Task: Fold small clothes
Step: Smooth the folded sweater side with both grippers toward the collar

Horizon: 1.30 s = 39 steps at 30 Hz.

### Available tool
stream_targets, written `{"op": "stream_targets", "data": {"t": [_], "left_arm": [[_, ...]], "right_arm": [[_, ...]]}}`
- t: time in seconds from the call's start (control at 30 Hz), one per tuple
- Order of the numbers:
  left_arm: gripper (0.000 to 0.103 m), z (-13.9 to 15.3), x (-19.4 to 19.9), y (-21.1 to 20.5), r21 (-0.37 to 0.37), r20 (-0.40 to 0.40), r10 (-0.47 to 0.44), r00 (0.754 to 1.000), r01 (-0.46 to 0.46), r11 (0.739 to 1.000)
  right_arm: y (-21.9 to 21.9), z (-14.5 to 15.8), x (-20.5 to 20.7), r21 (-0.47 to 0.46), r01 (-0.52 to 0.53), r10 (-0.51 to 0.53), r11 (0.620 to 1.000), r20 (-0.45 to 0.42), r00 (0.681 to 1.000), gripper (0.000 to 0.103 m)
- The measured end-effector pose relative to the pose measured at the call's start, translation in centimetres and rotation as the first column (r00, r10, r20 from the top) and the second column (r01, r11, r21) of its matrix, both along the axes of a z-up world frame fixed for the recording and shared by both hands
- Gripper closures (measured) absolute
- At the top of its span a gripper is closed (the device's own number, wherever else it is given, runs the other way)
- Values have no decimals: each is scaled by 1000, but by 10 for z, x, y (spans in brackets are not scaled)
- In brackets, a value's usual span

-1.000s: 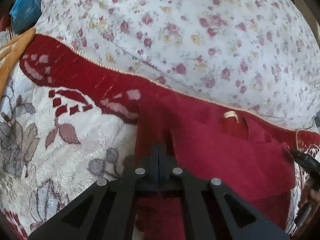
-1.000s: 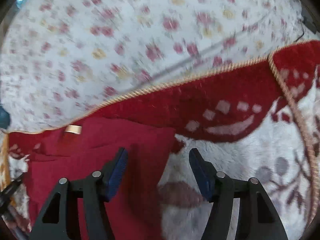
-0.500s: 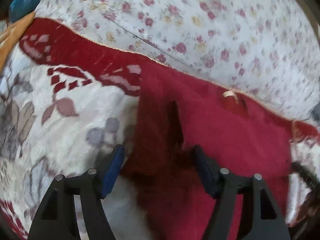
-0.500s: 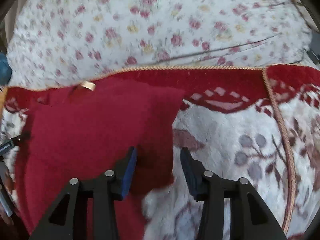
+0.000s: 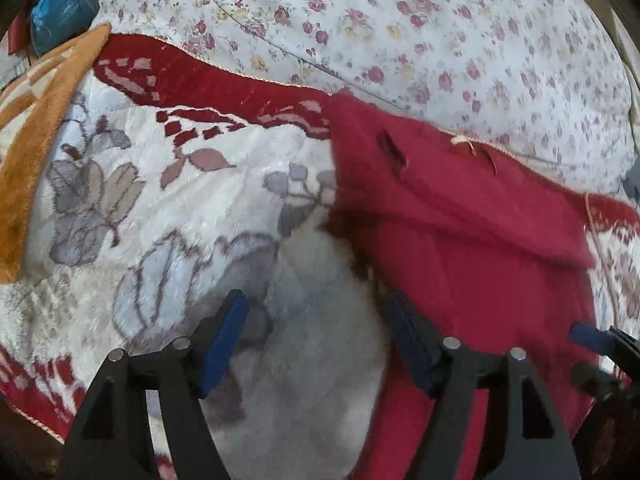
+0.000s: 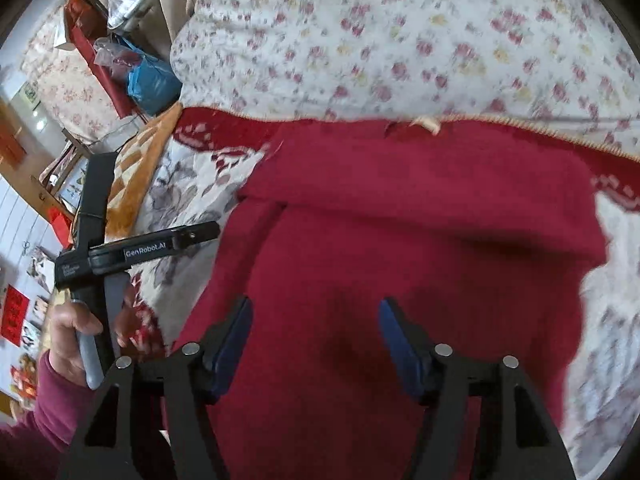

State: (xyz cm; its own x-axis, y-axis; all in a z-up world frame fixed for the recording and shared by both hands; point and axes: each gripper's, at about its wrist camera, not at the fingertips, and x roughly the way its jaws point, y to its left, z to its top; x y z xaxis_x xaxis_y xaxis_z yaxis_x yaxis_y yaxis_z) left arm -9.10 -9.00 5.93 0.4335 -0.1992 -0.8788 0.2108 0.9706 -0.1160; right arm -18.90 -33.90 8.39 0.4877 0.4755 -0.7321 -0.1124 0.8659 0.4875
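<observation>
A small red knit garment [image 5: 460,220] lies on a red-and-white floral blanket [image 5: 160,200], with both sides folded inward and a tan label [image 5: 462,142] near its top edge. It fills the middle of the right wrist view [image 6: 400,220]. My left gripper [image 5: 316,336] is open and empty, above the blanket just left of the garment's lower left edge. My right gripper [image 6: 314,336] is open and empty, directly above the garment's lower middle. The left gripper's body [image 6: 120,252] shows at the left of the right wrist view, held by a hand.
A flowered white quilt [image 5: 400,32] bulges behind the blanket. An orange blanket [image 5: 32,128] lies at the left, with a blue bag [image 5: 60,8] behind it. Room clutter and a red bench [image 6: 92,40] show far left in the right wrist view.
My left gripper opened, let go of the garment's left part and pulled back to the left. My right gripper stayed open, widened a little and moved left over the garment's middle.
</observation>
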Motion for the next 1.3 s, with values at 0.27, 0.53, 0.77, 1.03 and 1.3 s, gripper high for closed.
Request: {"op": "stream_targets", "data": {"t": [0.27,0.53,0.77,1.03,1.3], "left_arm": [[31,-5,-46,16,14,-18,-61,998,61,998],[39,-25,-65,-14,93,-26,-154,988,156,983],[100,-10,-84,3,-33,-31,-122,992,121,992],[103,-11,-99,43,-68,-53,-18,998,14,998],[54,0,-115,29,15,9,-32,999,32,999]], "right_arm": [[58,5,-5,-26,-139,140,990,42,989,32],[33,2,-14,30,-70,70,997,-3,998,32],[-8,22,-43,23,5,-5,1000,38,999,27],[-77,23,-89,-38,139,-139,990,13,990,19],[-122,-12,-122,-220,214,-242,952,-110,964,18]]}}
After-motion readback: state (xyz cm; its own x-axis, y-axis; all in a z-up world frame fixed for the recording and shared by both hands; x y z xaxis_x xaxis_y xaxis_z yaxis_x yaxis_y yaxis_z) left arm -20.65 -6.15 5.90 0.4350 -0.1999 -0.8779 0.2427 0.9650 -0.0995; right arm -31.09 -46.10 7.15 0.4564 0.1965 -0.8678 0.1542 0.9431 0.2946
